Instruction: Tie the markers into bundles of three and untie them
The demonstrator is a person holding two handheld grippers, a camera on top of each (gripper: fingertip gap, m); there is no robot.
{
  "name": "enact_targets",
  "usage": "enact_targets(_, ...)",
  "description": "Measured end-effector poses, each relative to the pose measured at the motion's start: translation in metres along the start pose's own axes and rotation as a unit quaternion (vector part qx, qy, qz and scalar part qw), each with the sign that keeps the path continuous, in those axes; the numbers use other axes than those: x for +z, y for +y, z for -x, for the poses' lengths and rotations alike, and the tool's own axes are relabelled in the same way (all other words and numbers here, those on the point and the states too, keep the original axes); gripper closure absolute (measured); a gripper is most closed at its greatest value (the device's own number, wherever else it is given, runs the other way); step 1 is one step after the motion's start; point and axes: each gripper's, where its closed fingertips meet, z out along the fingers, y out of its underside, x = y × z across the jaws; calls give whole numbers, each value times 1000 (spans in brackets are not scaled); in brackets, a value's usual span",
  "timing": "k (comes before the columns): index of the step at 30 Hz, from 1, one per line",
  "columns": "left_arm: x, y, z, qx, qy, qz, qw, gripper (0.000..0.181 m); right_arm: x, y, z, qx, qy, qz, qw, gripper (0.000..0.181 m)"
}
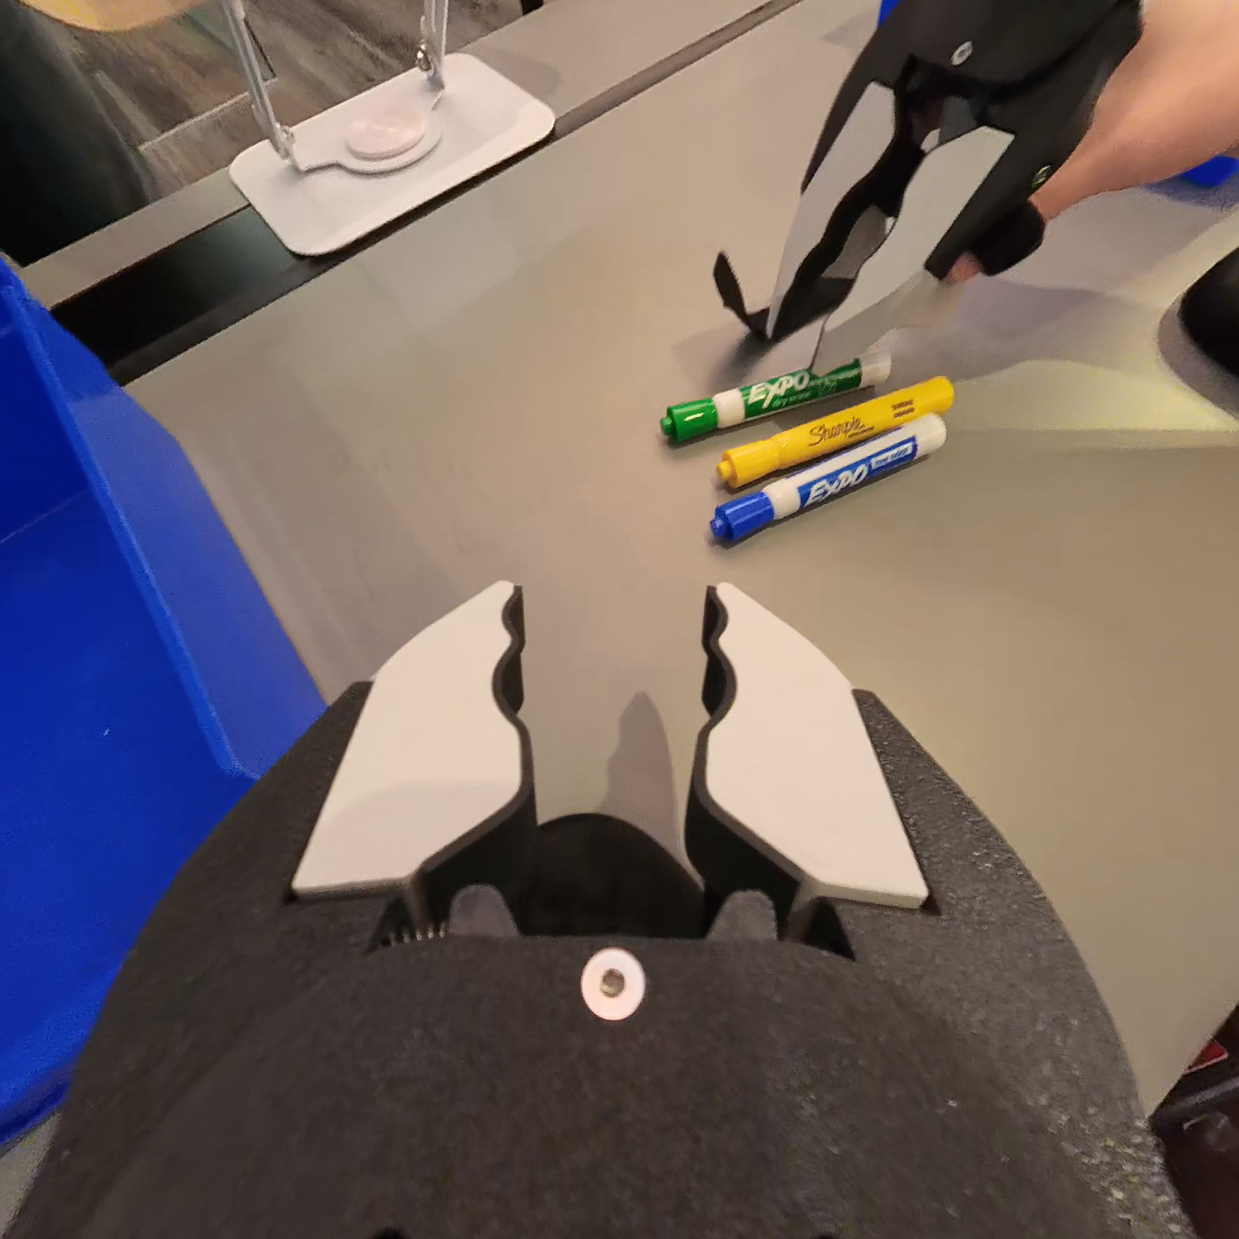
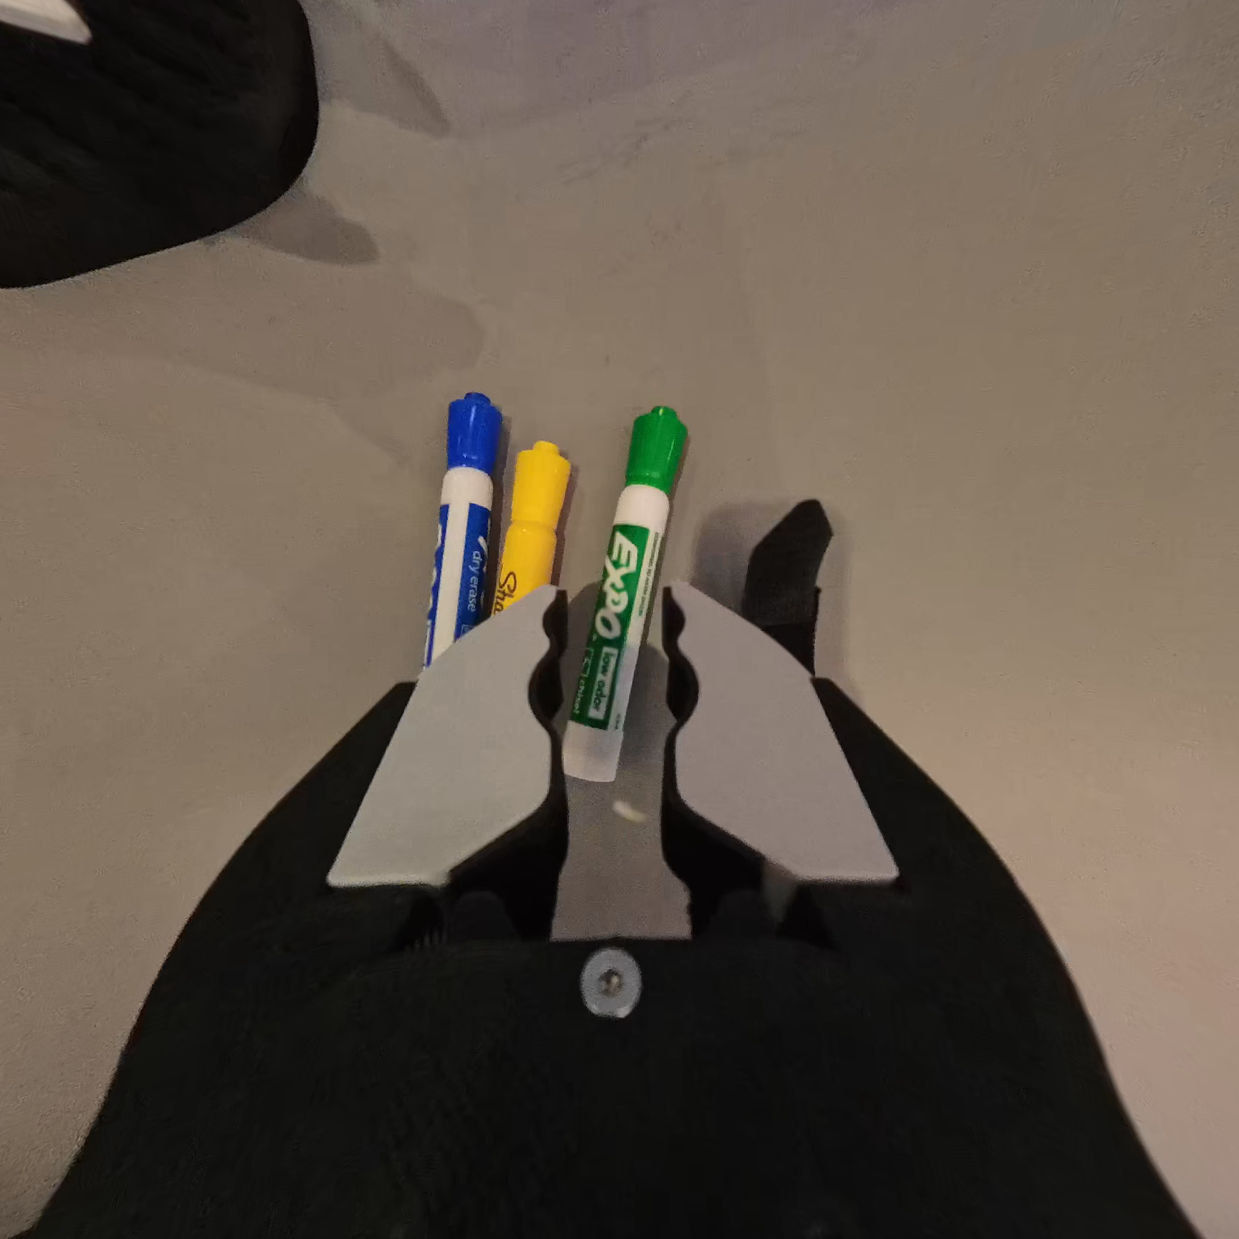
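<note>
Three markers lie loose, side by side on the grey table (image 1: 469, 416): a green marker (image 1: 771, 399), a yellow marker (image 1: 838, 429) and a blue marker (image 1: 831, 476). My right gripper (image 2: 613, 597) is open and low over the green marker (image 2: 623, 603), whose tail lies between the jaws without being clamped. The blue marker (image 2: 466, 523) and yellow marker (image 2: 536, 509) lie just left of it. A black strap (image 2: 788, 563) lies curled to the right, also seen in the left wrist view (image 1: 734, 295). My left gripper (image 1: 613, 597) is open and empty, short of the markers.
A blue bin (image 1: 100, 603) stands at the left edge. A white stand base (image 1: 395, 154) sits at the table's far edge. The right gripper (image 1: 798, 348) comes in from the top right, held by a hand (image 1: 1153, 134). The left gripper's black body (image 2: 134, 134) shows top left. The left gripper's tips are roughly 20 cm from the right gripper's.
</note>
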Motion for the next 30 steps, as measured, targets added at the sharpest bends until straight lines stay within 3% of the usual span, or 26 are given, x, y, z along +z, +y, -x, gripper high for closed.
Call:
enact_targets(7,12,-3,-1,2,1,11,1000,131,22,-17,2,-18,-38,90,995,159)
enact_targets(12,17,0,-3,11,-3,29,1000,131,51,-15,-15,-7,15,179,984,156)
enact_targets(21,16,-13,9,0,6,5,1000,132,57,-23,-8,17,-33,105,994,159)
enact_targets(24,16,-20,15,-9,6,-3,1000,132,52,-27,-5,31,-60,77,995,133)
enact_targets(28,12,-30,19,-10,-2,-20,1000,131,39,-49,-9,18,-61,0,998,139)
enact_targets(30,10,-33,18,-10,-3,-30,999,131,36,-49,-8,18,-68,-4,998,143)
